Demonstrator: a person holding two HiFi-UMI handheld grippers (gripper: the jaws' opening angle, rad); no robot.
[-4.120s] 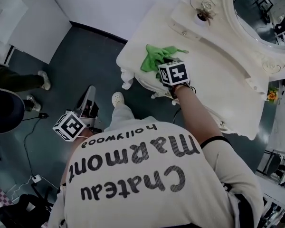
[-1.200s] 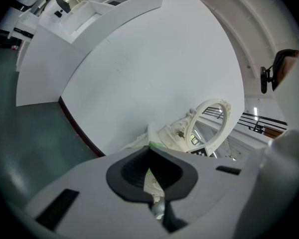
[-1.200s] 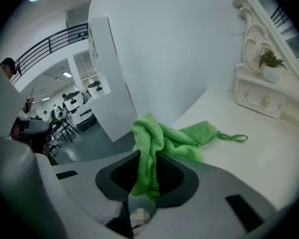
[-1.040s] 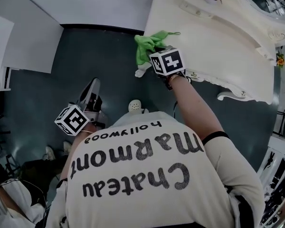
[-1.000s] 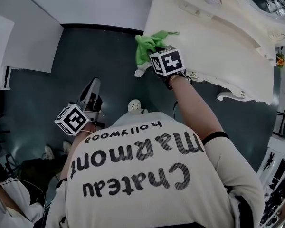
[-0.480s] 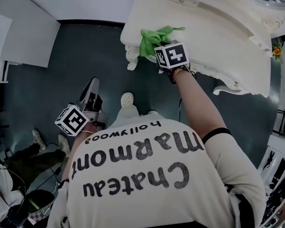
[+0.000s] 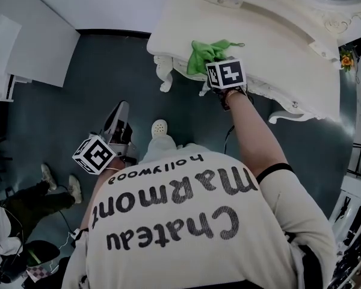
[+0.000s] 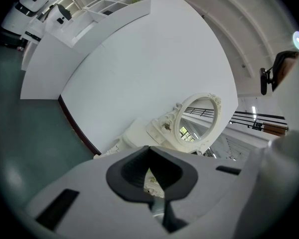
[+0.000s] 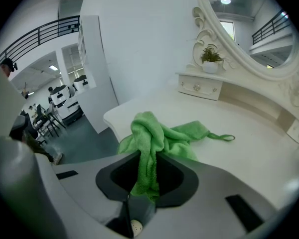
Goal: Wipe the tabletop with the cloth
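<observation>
Bare tabletop (image 9: 254,148) beyond the cloth (image 9: 154,133), small drawers (image 9: 202,86) behind

wht vanity table (image 7: 271,50) | green cloth (image 7: 207,53) nr edge | prob. plant (image 9: 211,58) at back

Count: 1 green cloth (image 7: 207,53), 1 white desk (image 7: 277,59), 1 oval mirror (image 9: 249,24), 1 potted plant (image 9: 211,59). Two grippers: left hand-held gripper (image 8: 152,171), right hand-held gripper (image 9: 147,168). Bystander legs (image 7: 24,197): probably 1 person.
</observation>
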